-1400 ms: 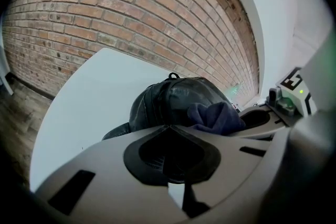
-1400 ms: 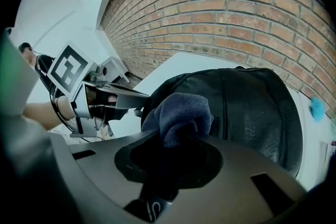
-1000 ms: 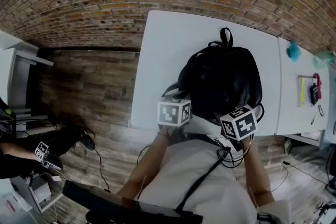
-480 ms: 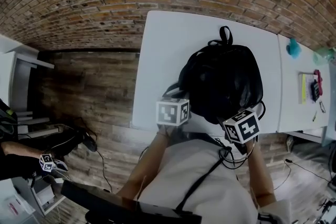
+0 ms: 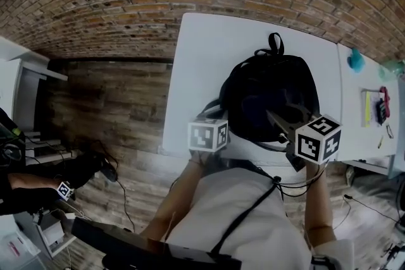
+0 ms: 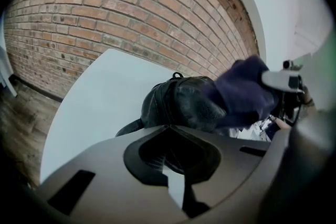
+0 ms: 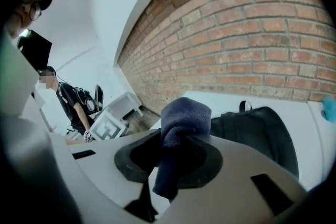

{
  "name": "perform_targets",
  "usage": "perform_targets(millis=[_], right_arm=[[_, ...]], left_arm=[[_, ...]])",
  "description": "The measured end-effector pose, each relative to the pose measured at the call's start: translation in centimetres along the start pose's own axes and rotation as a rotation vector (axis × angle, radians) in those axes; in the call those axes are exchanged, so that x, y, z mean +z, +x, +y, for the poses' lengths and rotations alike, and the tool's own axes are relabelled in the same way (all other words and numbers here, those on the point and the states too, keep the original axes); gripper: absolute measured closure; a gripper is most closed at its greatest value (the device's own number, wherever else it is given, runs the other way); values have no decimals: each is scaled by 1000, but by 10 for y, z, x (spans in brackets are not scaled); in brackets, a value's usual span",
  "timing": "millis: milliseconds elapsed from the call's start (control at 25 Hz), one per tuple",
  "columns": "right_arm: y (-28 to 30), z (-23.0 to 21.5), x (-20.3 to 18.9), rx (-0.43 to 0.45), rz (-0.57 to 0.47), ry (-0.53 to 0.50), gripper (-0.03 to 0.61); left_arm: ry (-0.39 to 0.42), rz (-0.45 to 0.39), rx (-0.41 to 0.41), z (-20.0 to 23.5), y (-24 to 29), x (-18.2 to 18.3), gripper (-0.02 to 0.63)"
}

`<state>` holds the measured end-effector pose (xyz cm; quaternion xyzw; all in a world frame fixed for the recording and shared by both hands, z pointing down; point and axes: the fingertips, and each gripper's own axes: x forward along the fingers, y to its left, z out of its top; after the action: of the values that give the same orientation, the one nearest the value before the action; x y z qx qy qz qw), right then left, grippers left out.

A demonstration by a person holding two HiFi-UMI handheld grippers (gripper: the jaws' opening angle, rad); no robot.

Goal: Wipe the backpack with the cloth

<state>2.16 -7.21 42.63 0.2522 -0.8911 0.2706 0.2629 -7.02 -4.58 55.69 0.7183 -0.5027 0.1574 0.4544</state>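
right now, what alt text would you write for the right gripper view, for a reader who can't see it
The right hand-held gripper is shut on a dark blue fleecy cloth, whose bunched top rises above the jaws. Behind it a black backpack lies on a white table before a red brick wall.

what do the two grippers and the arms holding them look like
Both the left gripper and right gripper have smooth grey bodies with a dark recess around dark jaws. Each carries a white cube printed with black square markers. Thin black cables hang under the right one. Forearms are unsleeved.
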Motion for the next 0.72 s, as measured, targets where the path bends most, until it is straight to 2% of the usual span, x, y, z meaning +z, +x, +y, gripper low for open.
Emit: perform_targets(millis=[120,200,320,480,720], right_arm=[[16,-23,45,-107,-161,-66,503],[37,-42,58,-180,-182,-92,503],[76,-64,55,-261,-126,-110,503],[114,-75,32,-313,-9,-110,503],[132,-56,1,-270,122,-160,503]], left_arm=[[2,-3,2,1,-4,0,610],[2,-5,4,1,-5,0,611],[1,-6,5,2,-6,-1,611],[-3,-7,4,4,-7,-1,611],[-18,-9,9,8,-10,-2,610]])
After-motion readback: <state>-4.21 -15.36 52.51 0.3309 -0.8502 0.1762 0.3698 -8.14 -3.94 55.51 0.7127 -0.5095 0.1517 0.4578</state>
